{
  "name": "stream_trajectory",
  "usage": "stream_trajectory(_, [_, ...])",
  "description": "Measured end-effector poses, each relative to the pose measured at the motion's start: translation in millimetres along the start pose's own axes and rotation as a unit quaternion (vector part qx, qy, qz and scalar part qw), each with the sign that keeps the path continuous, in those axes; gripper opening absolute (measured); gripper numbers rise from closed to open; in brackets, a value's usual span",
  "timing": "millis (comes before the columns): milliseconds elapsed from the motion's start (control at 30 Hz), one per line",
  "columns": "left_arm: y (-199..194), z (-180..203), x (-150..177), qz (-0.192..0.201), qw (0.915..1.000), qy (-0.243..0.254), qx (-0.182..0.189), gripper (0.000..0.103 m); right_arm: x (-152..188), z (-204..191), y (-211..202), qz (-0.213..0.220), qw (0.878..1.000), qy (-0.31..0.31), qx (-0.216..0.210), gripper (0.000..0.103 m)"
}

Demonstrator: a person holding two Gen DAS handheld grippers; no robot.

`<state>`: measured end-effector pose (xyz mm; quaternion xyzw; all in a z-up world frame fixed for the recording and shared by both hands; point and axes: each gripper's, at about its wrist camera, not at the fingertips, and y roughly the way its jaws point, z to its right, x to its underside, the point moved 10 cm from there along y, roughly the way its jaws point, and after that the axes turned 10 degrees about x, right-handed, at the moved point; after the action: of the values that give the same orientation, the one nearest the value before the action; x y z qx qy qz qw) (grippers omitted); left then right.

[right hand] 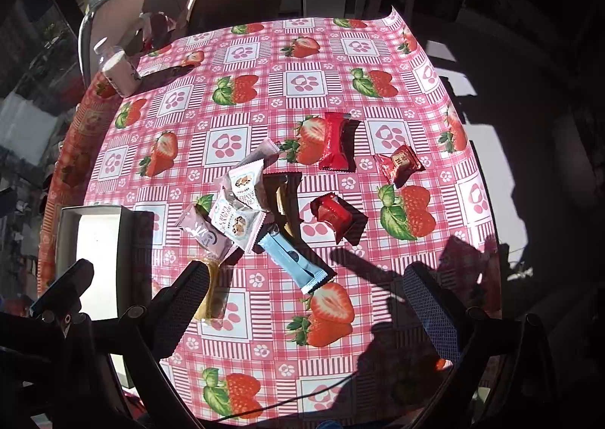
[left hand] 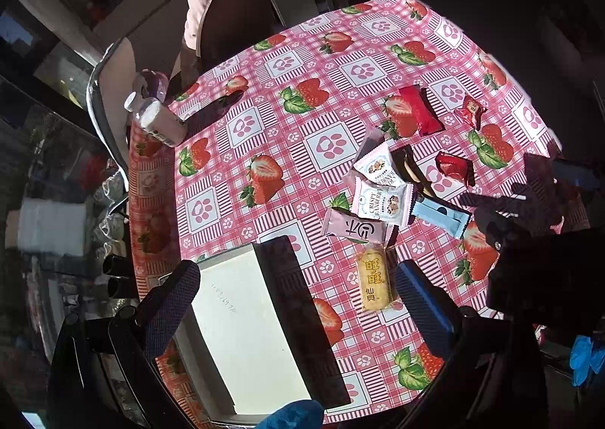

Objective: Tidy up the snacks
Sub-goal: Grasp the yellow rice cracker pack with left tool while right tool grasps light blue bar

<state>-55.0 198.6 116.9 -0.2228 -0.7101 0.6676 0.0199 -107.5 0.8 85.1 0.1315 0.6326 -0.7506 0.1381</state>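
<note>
Hard sunlight, long sharp shadows across tablecloth (right hand: 242, 62); dark surround, fisheye-bent edges

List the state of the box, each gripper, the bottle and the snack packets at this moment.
White box: open, nothing inside.
Left gripper: open, holding nothing.
Right gripper: open, holding nothing.
Bottle: capped, upright at the table's far corner.
Snack packets: sealed, loose on the tablecloth, none in the box.
</note>
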Motion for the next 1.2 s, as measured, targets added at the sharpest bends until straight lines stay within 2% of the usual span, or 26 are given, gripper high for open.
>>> stream_trajectory(100, [30,-4,13,-0.044,0.9981,-0.028,0.032,0.103,20,9,32,-0.061,0.998,0.018,-0.004,0.103])
stream_trajectory(200, [60,2,31,-0.084,0.9948,-0.030,0.049,0.103,48,26,62,-0.119,0.992,0.038,0.002,0.103])
stream_trajectory(367, [110,19,56,-0.126,0.9902,-0.021,0.058,0.103,77,43,91,-0.171,0.985,0.032,0.017,0.103])
stream_trajectory(533, [150,29,63,-0.144,0.9868,-0.040,0.062,0.103,67,30,111,-0.173,0.985,-0.013,0.012,0.103])
stream_trajectory(833, [191,46,77,-0.163,0.9815,-0.074,0.069,0.103,38,-18,154,-0.173,0.980,-0.099,-0.021,0.103])
stream_trajectory(967, [194,50,81,-0.157,0.9780,-0.102,0.092,0.103,41,-31,165,-0.175,0.974,-0.142,-0.017,0.103])
stream_trajectory(1033, [196,49,87,-0.161,0.9682,-0.146,0.124,0.103,43,-33,168,-0.178,0.973,-0.148,-0.016,0.103])
stream_trajectory(1133, [191,53,87,-0.147,0.9712,-0.148,0.115,0.103,43,-35,165,-0.174,0.973,-0.149,-0.011,0.103])
stream_trajectory(1200, [190,57,86,-0.165,0.9674,-0.153,0.117,0.103,42,-35,163,-0.175,0.973,-0.148,-0.010,0.100])
